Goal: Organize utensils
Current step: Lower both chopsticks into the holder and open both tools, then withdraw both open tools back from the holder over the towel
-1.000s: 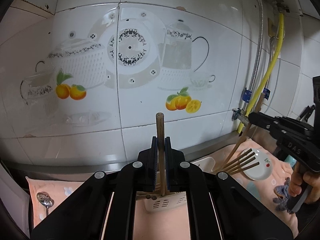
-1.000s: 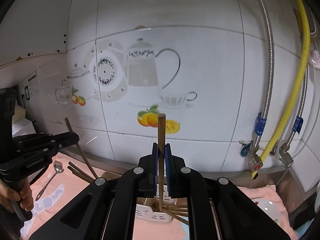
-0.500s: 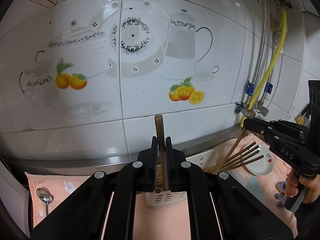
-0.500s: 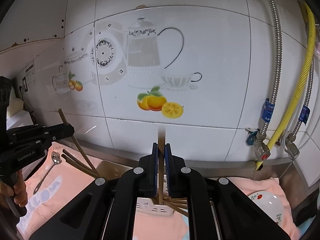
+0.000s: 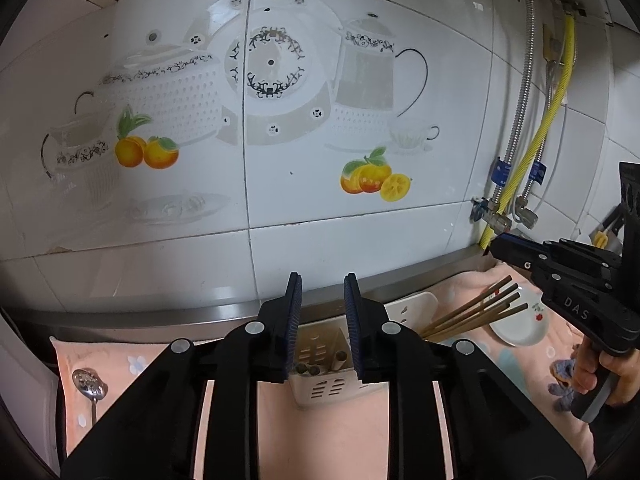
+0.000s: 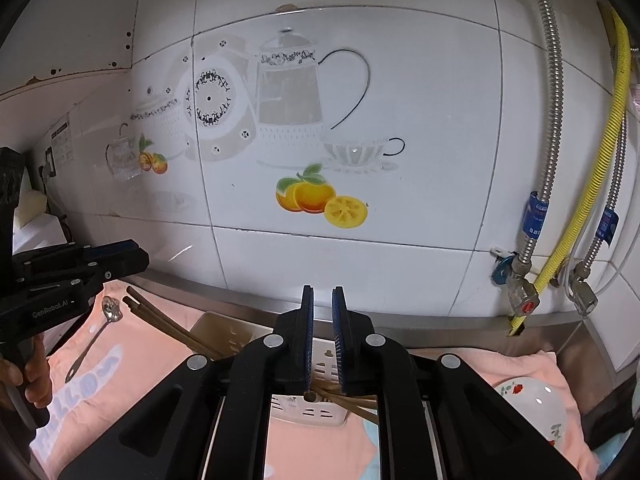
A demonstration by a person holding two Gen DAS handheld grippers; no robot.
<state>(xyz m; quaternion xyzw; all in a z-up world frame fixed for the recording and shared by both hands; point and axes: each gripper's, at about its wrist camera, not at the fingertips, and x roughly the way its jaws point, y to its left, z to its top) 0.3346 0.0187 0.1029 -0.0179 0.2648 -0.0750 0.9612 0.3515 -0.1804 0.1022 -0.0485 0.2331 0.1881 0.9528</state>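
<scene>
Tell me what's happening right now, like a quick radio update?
Left gripper open, empty. Right gripper open, empty. Chopsticks sit in the white holder, leaning out. Spoon lies on the pink mat. Nothing blocking.

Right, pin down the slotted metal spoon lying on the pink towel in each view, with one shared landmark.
Left wrist: slotted metal spoon at lower left on the pink towel, left of the left gripper.
Right wrist: same spoon at left, under the other gripper.
Shared landmark: white slotted utensil holder at bottom centre.
</scene>
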